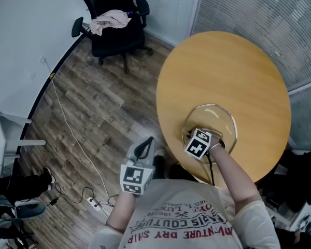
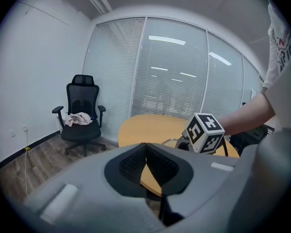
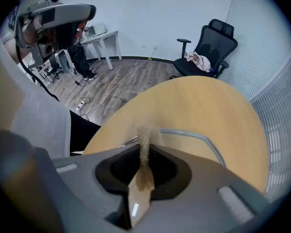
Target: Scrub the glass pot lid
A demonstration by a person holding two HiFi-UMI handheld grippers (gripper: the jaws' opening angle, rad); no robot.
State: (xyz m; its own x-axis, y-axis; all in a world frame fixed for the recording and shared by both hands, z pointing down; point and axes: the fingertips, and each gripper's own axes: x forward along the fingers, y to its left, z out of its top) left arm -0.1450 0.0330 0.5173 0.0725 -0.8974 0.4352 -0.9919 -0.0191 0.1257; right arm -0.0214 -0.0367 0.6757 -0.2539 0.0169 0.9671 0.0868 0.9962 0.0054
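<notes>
The glass pot lid (image 1: 216, 119), with a metal rim, lies flat on the near part of the round wooden table (image 1: 249, 66). My right gripper (image 1: 194, 133) is over the lid's near edge, shut on a thin tan scrub pad (image 3: 145, 139) that sticks out past the jaws toward the lid's rim (image 3: 203, 139). My left gripper (image 1: 144, 146) hangs off the table's left side, above the floor; its jaws (image 2: 145, 148) are shut with nothing between them. The left gripper view shows the right gripper's marker cube (image 2: 204, 132) over the table (image 2: 150, 126).
A black office chair (image 1: 115, 27) with a cloth on its seat stands at the far left, near the window blinds (image 1: 259, 9). A white cable and power strip (image 1: 95, 204) lie on the wood floor. A person (image 3: 81, 47) stands by a white desk (image 3: 103, 37).
</notes>
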